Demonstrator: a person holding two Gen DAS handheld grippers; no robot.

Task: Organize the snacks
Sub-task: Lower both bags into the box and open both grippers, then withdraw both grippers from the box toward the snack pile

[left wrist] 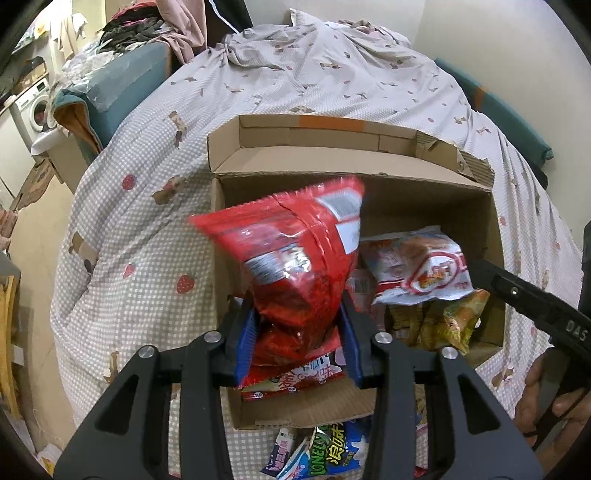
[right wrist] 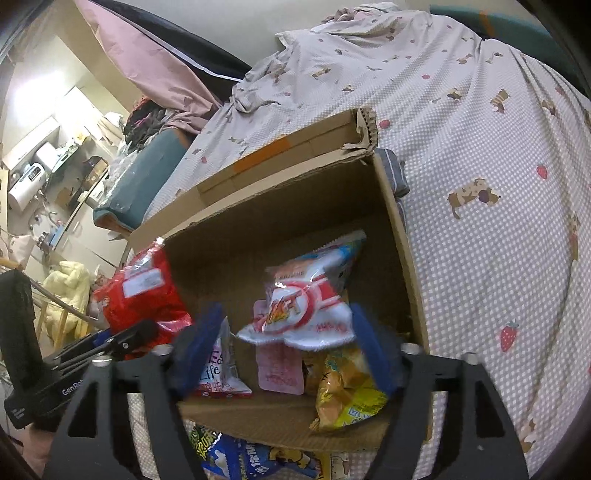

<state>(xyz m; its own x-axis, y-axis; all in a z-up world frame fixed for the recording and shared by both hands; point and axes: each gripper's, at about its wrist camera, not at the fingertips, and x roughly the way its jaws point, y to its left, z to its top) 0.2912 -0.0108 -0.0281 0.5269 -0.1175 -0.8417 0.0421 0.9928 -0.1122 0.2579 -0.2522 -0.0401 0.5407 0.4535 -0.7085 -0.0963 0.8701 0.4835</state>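
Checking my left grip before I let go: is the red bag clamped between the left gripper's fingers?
Yes, the left gripper has both blue pads pressed against the red bag, holding it over the cardboard box.

We're in a home here, a lived-in bedroom. A bed [left wrist: 332,92] fills the view, dressed in a gingham sheet [right wrist: 498,258] printed with strawberries and little dogs. Clothes [left wrist: 136,22] sit heaped beyond a teal cushion [left wrist: 122,85]. Off to the left there's a front-loading washing machine [left wrist: 35,107], and the right wrist view catches small kitchen appliances [right wrist: 29,177] on a counter.
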